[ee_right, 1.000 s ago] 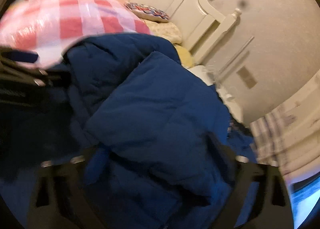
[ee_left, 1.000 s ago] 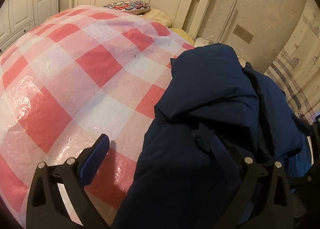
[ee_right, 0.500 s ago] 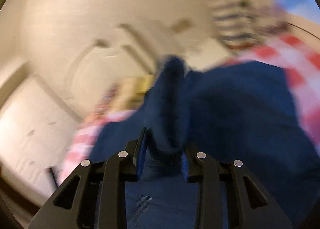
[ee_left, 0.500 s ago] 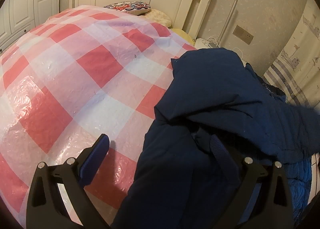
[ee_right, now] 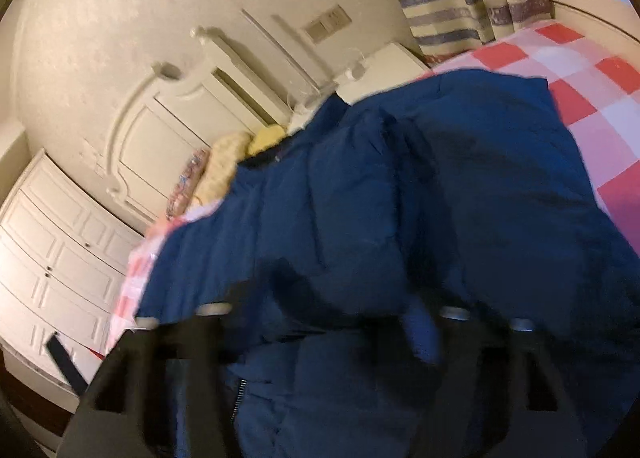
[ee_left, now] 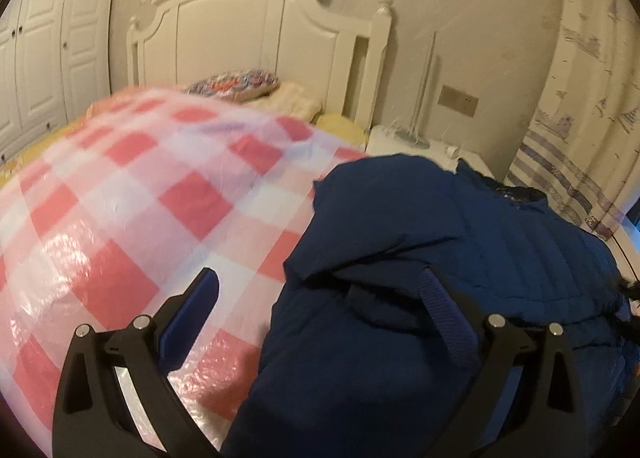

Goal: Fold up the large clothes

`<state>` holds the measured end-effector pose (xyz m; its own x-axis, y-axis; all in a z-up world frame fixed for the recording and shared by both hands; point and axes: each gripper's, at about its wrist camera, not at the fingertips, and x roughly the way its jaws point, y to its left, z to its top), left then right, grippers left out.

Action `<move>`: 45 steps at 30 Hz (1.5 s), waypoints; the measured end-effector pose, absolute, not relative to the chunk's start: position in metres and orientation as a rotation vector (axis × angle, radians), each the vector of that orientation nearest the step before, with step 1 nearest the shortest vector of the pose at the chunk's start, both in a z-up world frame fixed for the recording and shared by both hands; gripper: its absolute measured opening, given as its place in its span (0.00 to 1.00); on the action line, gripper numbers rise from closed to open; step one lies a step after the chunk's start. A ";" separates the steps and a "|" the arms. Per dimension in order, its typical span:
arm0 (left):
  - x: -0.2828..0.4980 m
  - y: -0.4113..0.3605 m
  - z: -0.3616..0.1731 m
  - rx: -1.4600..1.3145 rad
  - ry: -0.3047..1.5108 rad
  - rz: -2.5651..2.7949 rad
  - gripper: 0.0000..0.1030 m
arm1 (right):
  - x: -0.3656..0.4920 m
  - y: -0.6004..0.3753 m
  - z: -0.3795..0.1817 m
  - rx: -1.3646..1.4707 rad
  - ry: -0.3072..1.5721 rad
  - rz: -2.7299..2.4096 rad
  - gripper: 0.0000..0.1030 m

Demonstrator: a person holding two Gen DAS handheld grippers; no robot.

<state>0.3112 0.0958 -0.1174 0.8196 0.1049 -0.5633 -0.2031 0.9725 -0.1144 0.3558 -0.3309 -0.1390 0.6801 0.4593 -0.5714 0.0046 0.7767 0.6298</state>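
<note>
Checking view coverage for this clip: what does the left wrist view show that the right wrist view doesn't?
Only the left wrist view shows the left gripper, open, one finger over the checked cover, the other over the navy jacket.

Only the right wrist view shows the blurred right gripper above the jacket, its jaws just reopened, and a zipper.

Both show the jacket, cover, headboard, pillows, wardrobe and striped curtain.

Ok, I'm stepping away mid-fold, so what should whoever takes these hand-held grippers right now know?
Left hand-held gripper: open, empty, above the edge of the navy jacket.
Right hand-held gripper: jaws have just been opening; jacket fabric sits between them, apparently let go.
The jacket lies bunched on the checked cover.
Done: one flap looks folded over.
Left: flatten it and finish the folds.
</note>
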 end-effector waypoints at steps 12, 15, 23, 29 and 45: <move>0.296 0.097 -0.103 -0.177 0.486 0.183 0.97 | 0.308 -0.361 -0.111 0.562 0.675 0.164 0.25; 0.297 0.100 -0.104 -0.187 0.490 0.189 0.97 | 0.309 -0.367 -0.140 0.592 0.773 0.099 0.27; 0.300 0.103 -0.107 -0.201 0.513 0.197 0.97 | 0.279 -0.363 -0.086 0.462 0.598 -0.046 0.60; 0.301 0.106 -0.109 -0.220 0.524 0.204 0.98 | 0.331 -0.297 -0.072 0.117 0.650 0.012 0.68; 0.359 0.044 -0.071 -0.171 0.669 -0.025 0.98 | 0.359 -0.266 -0.142 -0.060 0.835 -0.034 0.81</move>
<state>0.3592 0.0445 -0.0705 0.7848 -0.0785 -0.6148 -0.0316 0.9856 -0.1662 0.3593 -0.2660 -0.1421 0.6710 -0.0539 -0.7395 0.0065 0.9977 -0.0669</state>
